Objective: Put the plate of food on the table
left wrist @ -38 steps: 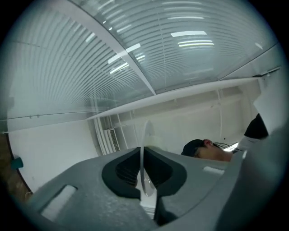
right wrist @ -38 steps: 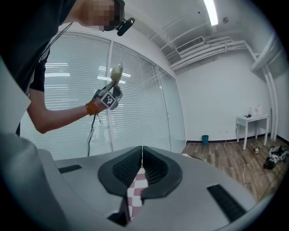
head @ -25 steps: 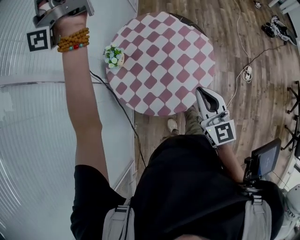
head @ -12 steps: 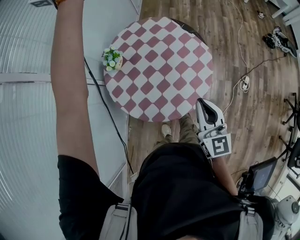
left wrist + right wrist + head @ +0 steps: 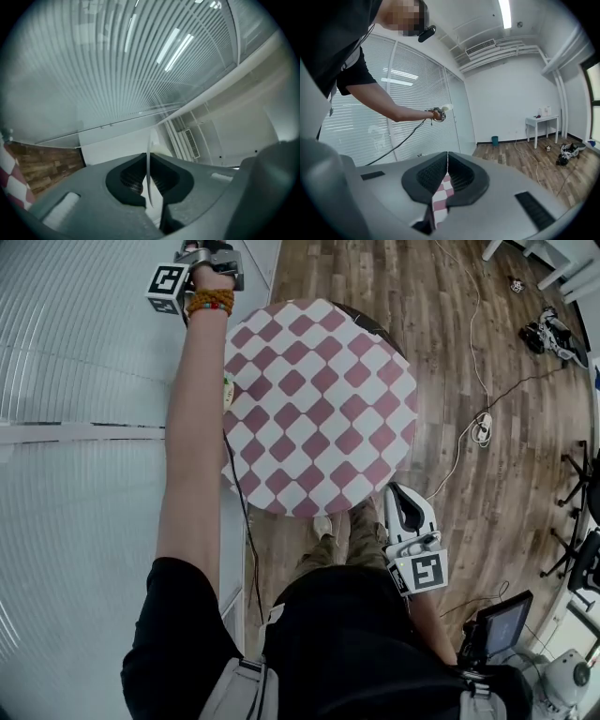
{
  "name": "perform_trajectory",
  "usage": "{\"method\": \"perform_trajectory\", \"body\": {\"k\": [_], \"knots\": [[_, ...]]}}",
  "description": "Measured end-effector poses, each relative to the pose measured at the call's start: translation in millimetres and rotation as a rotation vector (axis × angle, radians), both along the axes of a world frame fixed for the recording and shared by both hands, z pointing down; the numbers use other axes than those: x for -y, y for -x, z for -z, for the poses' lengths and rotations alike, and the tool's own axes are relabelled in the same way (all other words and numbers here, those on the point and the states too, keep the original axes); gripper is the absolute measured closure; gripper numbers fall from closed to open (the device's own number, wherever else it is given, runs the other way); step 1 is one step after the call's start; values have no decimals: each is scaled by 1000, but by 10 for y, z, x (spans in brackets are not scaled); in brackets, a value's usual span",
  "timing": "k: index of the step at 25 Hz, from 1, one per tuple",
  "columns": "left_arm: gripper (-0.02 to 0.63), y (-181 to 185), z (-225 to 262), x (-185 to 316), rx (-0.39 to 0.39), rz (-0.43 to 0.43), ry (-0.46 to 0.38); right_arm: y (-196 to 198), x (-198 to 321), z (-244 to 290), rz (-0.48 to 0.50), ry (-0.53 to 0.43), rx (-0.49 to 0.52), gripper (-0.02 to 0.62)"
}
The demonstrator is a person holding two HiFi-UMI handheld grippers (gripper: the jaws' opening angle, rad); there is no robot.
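Note:
My left gripper (image 5: 149,180) is shut on the rim of a thin white plate (image 5: 149,154), which I see edge-on; a pale lump (image 5: 161,151) shows just behind the rim. In the head view the left gripper (image 5: 212,259) is stretched out at the far left edge of the round table (image 5: 319,409) with its pink-and-white checked cloth; the plate itself is hidden there. The right gripper view shows the plate (image 5: 446,107) as a small white shape at the outstretched hand. My right gripper (image 5: 401,498) hangs shut and empty at the table's near edge, with checked cloth (image 5: 440,199) below its jaws.
A small flower pot (image 5: 228,390) on the table's left edge is mostly hidden by the left arm. A glass wall with blinds (image 5: 84,427) runs along the left. Cables and a power strip (image 5: 482,425) lie on the wood floor. A white side table (image 5: 541,123) stands far off.
The left arm has swung from the upper left by the blinds rightward and down to the table's far left edge, covering the flower pot. The right gripper has sunk slightly.

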State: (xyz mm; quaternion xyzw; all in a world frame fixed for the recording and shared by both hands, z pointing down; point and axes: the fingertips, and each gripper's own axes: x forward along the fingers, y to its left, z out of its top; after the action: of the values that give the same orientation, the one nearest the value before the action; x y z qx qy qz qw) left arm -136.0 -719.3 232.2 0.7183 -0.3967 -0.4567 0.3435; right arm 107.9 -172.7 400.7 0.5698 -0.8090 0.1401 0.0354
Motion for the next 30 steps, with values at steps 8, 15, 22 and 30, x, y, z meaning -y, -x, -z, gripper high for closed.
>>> {"method": "perform_trajectory", "body": {"k": [8,15,22,30], "knots": [[586,-155,-1839,125,-30,38,300,-109,139,-176,-25,38,53,583],[586,-23,-3007,-29,-17,85,483,-146,191,-381,-13,76,53,583],[586,68,-3784,-299,-54,119,594,-189,192,-504,-9,113,60,583],[584,57,-4576,-605,-65,125,750,-283,173,-707,-13,162,57,583]]}}
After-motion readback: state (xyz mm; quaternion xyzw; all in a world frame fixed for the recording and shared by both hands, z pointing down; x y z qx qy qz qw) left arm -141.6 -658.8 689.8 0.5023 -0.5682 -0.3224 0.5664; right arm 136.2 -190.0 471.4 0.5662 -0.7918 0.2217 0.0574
